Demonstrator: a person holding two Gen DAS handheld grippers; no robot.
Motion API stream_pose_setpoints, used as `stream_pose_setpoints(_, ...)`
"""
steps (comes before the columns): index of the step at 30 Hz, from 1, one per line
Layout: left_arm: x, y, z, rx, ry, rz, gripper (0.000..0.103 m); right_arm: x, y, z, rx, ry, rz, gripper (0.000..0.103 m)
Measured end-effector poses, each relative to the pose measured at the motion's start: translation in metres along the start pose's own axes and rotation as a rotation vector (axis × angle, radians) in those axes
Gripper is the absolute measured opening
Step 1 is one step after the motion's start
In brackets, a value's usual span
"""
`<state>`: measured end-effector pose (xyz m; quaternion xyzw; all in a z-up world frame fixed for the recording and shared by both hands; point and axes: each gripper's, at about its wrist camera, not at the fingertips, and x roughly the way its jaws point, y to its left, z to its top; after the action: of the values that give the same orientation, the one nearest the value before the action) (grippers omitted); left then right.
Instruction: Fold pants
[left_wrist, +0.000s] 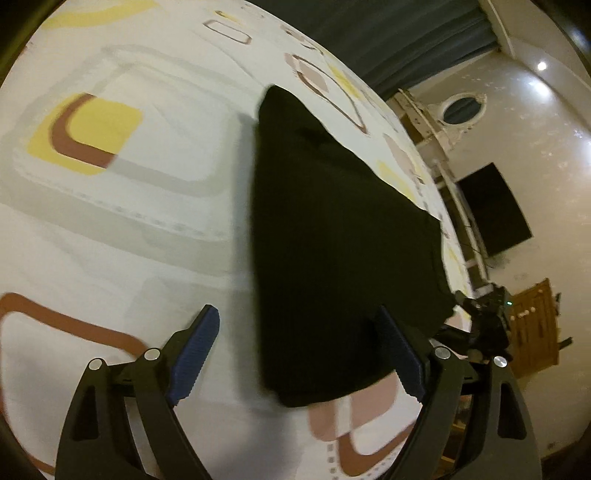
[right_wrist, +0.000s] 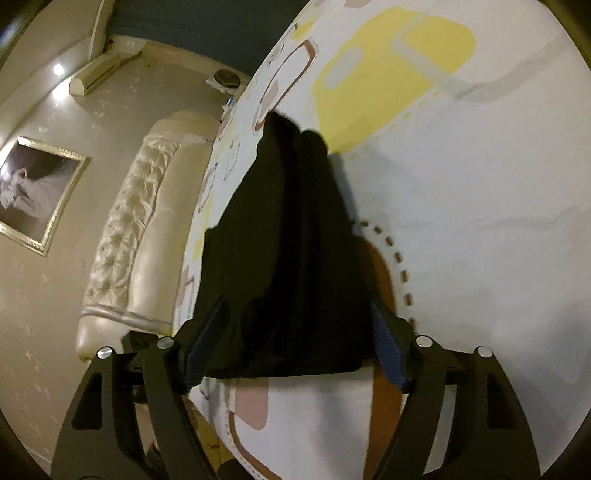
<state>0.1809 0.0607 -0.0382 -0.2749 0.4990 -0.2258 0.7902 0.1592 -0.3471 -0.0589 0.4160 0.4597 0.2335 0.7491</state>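
Both claws gape wide: left claw (left_wrist: 299, 354) and right claw (right_wrist: 295, 345) each straddle an end of the black pants (left_wrist: 332, 236), which lie folded on the patterned bed sheet (left_wrist: 122, 229).

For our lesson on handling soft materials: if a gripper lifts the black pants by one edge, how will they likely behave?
The black pants would probably droop, since they lie flat in soft layers on the bedsheet. They look light. The folded layers might slip apart, because both grippers are open and nothing pins them.
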Motion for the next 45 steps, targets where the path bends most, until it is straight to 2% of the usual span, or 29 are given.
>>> stream_pose_setpoints(11,0.011,0.006,0.003,-0.093,0.005,-0.091,0.085,-0.002,0.003,-0.004,0.006,-0.001,0.008,0.083)
stream_pose_setpoints(15,0.012,0.004,0.003,-0.088,0.005,-0.081,0.083,0.002,0.005,-0.004,-0.019,0.018,-0.019,0.083)
stream_pose_setpoints(16,0.012,0.005,0.003,-0.088,0.006,-0.077,0.07,0.003,0.005,-0.004,-0.026,0.023,-0.024,0.083)
stream_pose_setpoints(17,0.014,0.005,0.002,-0.092,0.013,-0.055,0.059,0.005,0.007,-0.005,-0.033,0.032,-0.029,0.079)
stream_pose_setpoints(18,0.015,0.008,0.002,-0.1,0.015,-0.045,0.058,0.007,0.008,-0.005,-0.041,0.044,-0.042,0.067)
stream_pose_setpoints(19,0.014,0.009,0.002,-0.101,0.011,-0.051,0.052,0.009,0.008,-0.005,-0.044,0.057,-0.056,0.062)
stream_pose_setpoints(21,0.013,0.008,0.001,-0.087,0.013,-0.037,0.048,0.011,0.008,-0.006,-0.052,0.077,-0.073,0.049)
stream_pose_setpoints(24,0.008,-0.002,-0.001,-0.034,0.0,0.007,0.04,0.008,0.007,-0.006,-0.036,0.086,-0.035,0.036)
stream_pose_setpoints(26,0.004,-0.009,-0.001,-0.013,-0.01,0.032,0.035,0.003,0.01,-0.006,-0.038,0.077,-0.021,0.035)
stream_pose_setpoints(32,-0.005,-0.016,-0.005,-0.001,-0.009,0.057,0.033,-0.007,0.017,-0.009,-0.042,0.069,0.008,0.033)
stream_pose_setpoints(45,-0.025,-0.012,-0.03,0.007,0.003,0.078,0.033,-0.016,0.02,-0.045,-0.042,0.099,0.027,0.033)
